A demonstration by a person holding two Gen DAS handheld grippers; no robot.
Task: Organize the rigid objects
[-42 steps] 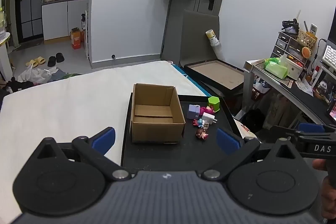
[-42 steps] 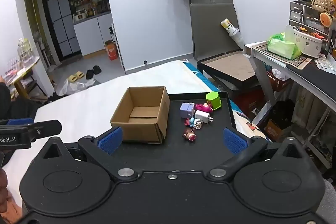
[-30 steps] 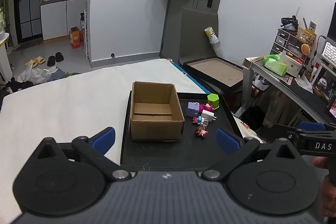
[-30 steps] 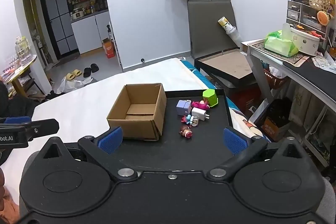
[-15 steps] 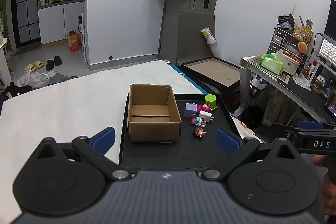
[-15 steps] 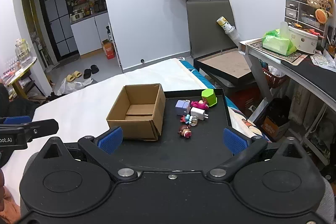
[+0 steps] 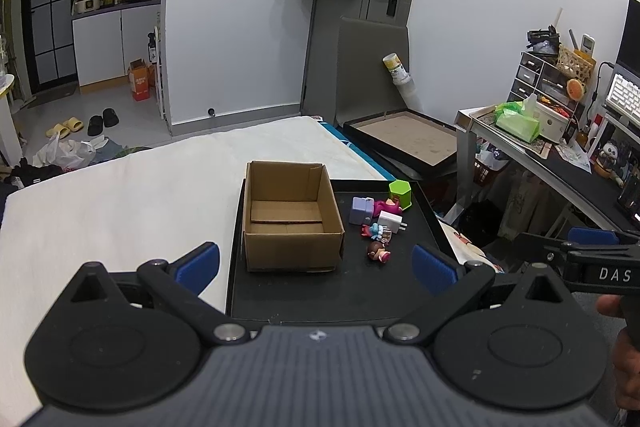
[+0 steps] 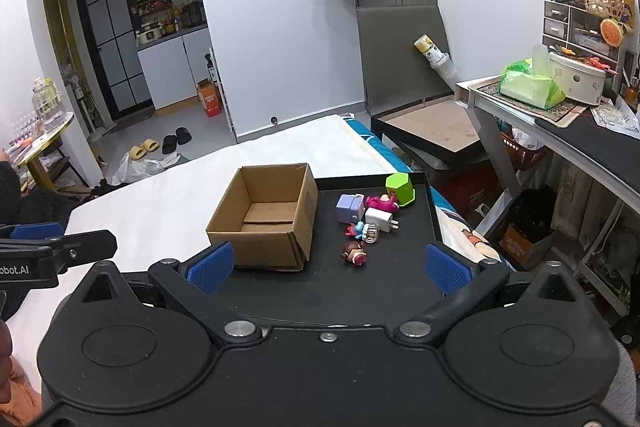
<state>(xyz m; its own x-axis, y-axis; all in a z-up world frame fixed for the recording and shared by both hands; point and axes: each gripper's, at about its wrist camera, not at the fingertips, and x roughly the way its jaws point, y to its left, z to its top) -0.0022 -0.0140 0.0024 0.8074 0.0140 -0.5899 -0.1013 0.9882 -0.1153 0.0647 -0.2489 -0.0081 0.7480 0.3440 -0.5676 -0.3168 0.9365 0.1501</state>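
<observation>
An open cardboard box (image 7: 293,215) stands on the left part of a black tray (image 7: 434,223) that lies on a white bed (image 7: 120,195); only its folded bottom flaps show inside. To the right of the box, on the tray, lies a loose cluster: a lilac cube (image 7: 361,210), a pink figure (image 7: 386,206), a white charger plug (image 7: 391,220), a blue-and-pink figure (image 7: 373,230), with a green hexagonal block (image 7: 401,193) at the far right and a brown-haired doll (image 7: 379,251) nearest. Nothing lies between the grippers and the tray. The left gripper (image 7: 316,263) and right gripper (image 8: 327,263) both hang at the near edge, jaws wide apart, holding nothing. In the right wrist view the left gripper's arm reads "bot.AI"; in the left wrist view the right one reads "DAS"
</observation>
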